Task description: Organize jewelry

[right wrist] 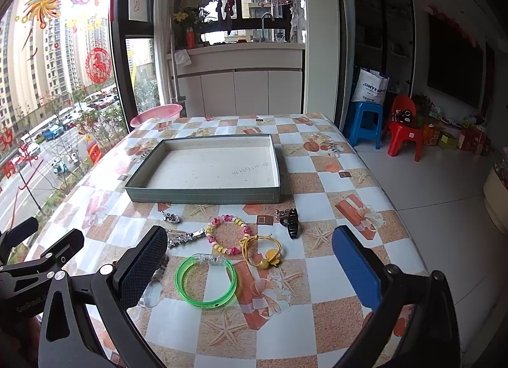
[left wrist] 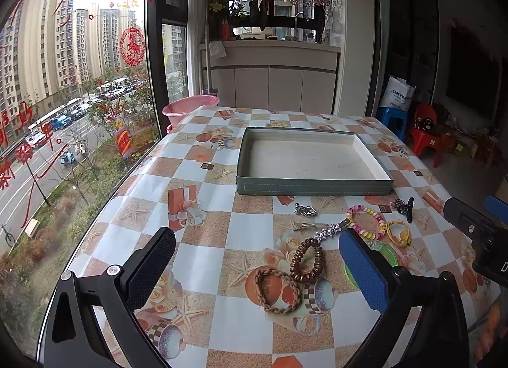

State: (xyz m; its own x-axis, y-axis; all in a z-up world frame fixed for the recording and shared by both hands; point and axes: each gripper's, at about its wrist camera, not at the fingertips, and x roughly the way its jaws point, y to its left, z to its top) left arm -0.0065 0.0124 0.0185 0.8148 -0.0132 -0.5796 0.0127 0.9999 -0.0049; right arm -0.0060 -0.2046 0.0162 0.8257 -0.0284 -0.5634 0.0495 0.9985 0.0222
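An empty grey-green tray (left wrist: 312,186) (right wrist: 203,195) lies on the table. In front of it lie a brown coil hair tie (left wrist: 306,260), a braided bracelet (left wrist: 277,290), a star hair clip (left wrist: 328,231) (right wrist: 185,237), a silver charm (left wrist: 305,210) (right wrist: 170,217), a pink bead bracelet (left wrist: 365,221) (right wrist: 226,234), a yellow hair tie (left wrist: 398,233) (right wrist: 262,250), a black claw clip (left wrist: 406,207) (right wrist: 290,221) and a green bangle (right wrist: 205,279). My left gripper (left wrist: 257,268) is open above the braided bracelet. My right gripper (right wrist: 249,268) is open above the bangle.
The table has a checkered cloth (left wrist: 247,228). A window runs along its left edge. A pink basin (left wrist: 190,107) stands behind the far left corner. A blue stool (right wrist: 365,123) and a red chair (right wrist: 404,130) stand on the floor at the right.
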